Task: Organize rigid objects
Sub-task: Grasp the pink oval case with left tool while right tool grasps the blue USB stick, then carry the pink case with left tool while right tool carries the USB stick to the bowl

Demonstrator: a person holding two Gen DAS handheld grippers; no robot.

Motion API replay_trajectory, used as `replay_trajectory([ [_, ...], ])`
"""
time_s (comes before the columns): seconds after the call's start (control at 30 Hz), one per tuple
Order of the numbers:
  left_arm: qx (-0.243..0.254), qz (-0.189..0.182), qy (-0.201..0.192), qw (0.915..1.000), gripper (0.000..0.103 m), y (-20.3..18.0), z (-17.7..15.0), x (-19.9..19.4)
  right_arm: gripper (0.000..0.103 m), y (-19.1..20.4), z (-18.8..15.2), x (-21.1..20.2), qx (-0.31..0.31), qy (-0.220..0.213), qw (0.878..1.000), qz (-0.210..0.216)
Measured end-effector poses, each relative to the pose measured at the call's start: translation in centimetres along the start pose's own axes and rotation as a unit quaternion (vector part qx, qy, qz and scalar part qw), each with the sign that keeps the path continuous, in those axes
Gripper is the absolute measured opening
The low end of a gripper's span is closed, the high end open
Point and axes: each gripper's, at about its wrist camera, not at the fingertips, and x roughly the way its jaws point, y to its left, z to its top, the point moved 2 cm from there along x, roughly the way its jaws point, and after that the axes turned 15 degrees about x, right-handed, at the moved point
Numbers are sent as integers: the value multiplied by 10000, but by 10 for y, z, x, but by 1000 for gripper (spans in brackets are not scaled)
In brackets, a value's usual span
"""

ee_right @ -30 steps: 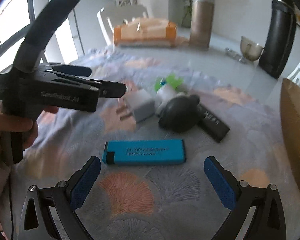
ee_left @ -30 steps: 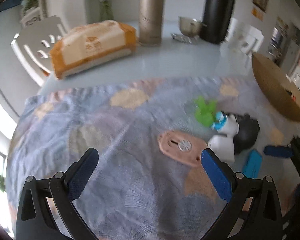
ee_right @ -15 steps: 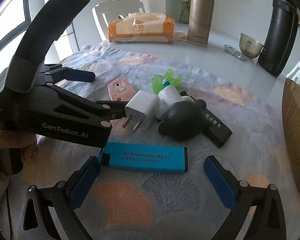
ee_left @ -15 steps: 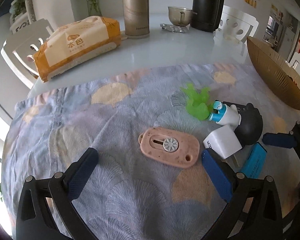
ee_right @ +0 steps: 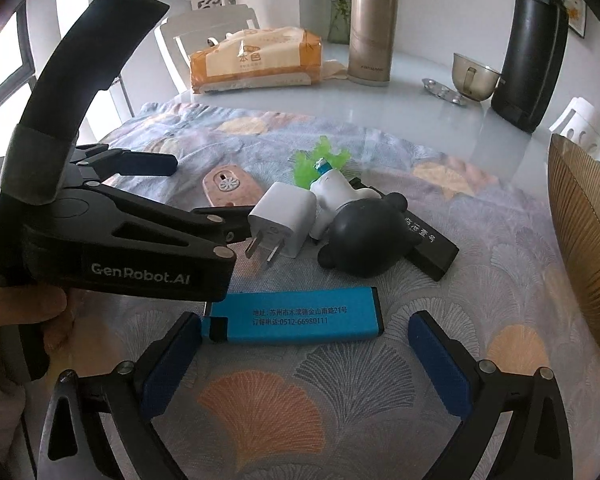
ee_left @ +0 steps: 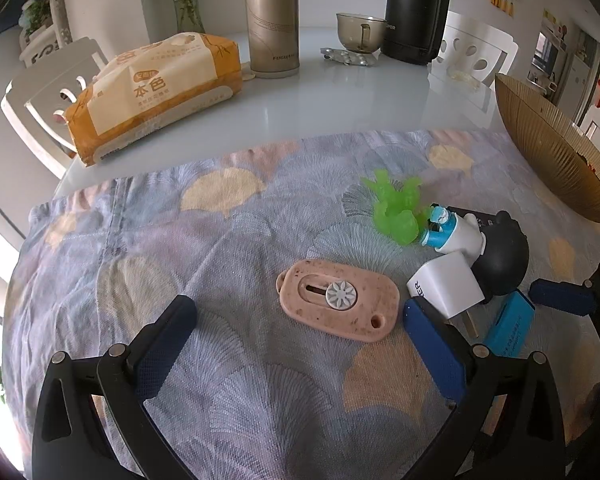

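White table carries a patterned cloth, tissue pack, flasks.

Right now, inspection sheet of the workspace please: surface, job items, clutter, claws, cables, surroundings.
Surface: round white table, near half under a patterned cloth.
Job's things: pink oval cutter lying apart; white plug adapter, white figurine, black bear-shaped piece, black box and green toy bunched together; blue box nearest the right claw.
Clutter: tissue pack, gold flask, black flask, glass cup, blister pack, gold ribbed bowl.
Grippers: left claw open before the cutter; right claw open before the blue box.
Cables: nothing seen.
Surroundings: white chairs, vase of stems.
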Motion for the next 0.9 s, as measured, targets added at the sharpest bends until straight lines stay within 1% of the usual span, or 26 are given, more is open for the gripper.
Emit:
replay_trajectory([
  [0.03, -1, 0, -1, 10000, 103, 0, 0, 0, 90, 0, 0, -2, -5, -40, 10000, 22],
  [0.07, 0, 0, 0, 10000, 103, 0, 0, 0, 83, 1, 0, -4, -24, -97, 9999, 71],
  [0.27, -1, 4, -6, 10000, 103, 0, 0, 0, 83, -5, 1, -7, 126, -119, 9995, 267],
  [0.3, -1, -6, -13, 10000, 102, 0, 0, 0, 83, -6, 1, -7, 151, -119, 9994, 301],
  [0.33, 10, -25, -38, 10000, 99, -1, 0, -1, 83, -6, 0, -7, 163, -120, 9993, 319],
  [0.37, 39, -26, -99, 9999, 82, -2, 1, -3, 83, -6, 0, -7, 166, -120, 9993, 325],
  [0.4, 107, -25, -230, 9997, 57, -5, 2, -8, 83, -6, 0, -7, 163, -119, 9993, 323],
  [0.47, 141, 55, -246, 9996, 58, -6, 3, -9, 83, -5, 0, -7, 147, -117, 9993, 315],
  [0.63, 15, -31, -287, 9996, 57, -1, 3, -8, 83, -6, 0, -8, 167, -116, 9991, 375],
  [0.77, -78, 24, -291, 9995, 57, 2, 1, -9, 83, -11, 0, -10, 285, -120, 9977, 598],
  [0.9, -245, -4, -336, 9991, 57, 9, -1, -10, 83, -13, 1, -12, 371, -123, 9958, 828],
])
